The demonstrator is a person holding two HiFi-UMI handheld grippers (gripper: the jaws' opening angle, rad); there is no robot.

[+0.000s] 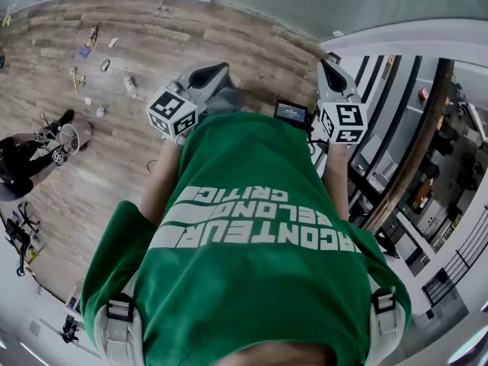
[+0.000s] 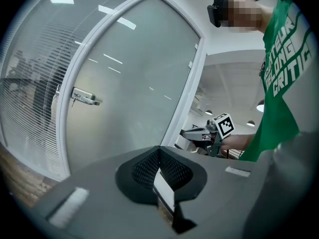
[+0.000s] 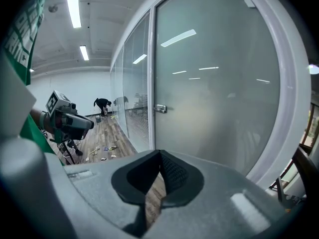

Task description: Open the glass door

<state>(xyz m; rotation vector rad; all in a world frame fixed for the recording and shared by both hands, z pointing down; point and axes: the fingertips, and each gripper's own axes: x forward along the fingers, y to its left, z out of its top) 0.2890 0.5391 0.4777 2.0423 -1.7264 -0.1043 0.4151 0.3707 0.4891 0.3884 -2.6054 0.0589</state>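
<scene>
**Door shut, handle untouched: the task has not begun.**
The frosted glass door (image 3: 214,93) appears to sit closed in its white frame (image 3: 294,108), directly ahead of the person holding the tools. Its handle (image 3: 159,108) is level at the edge next to the glass wall. The left tongs (image 2: 159,152) are pressed together at the tips with nothing between them. They point at the pane, and the handle lies well off to their left. The right tongs (image 3: 160,156) are likewise pressed together and empty, aimed at the lower pane, with the handle above and well apart from them. Neither tool touches the door. Everything remains to be done: reach the handle, grip or press it, release the latch, and swing the door open.
</scene>
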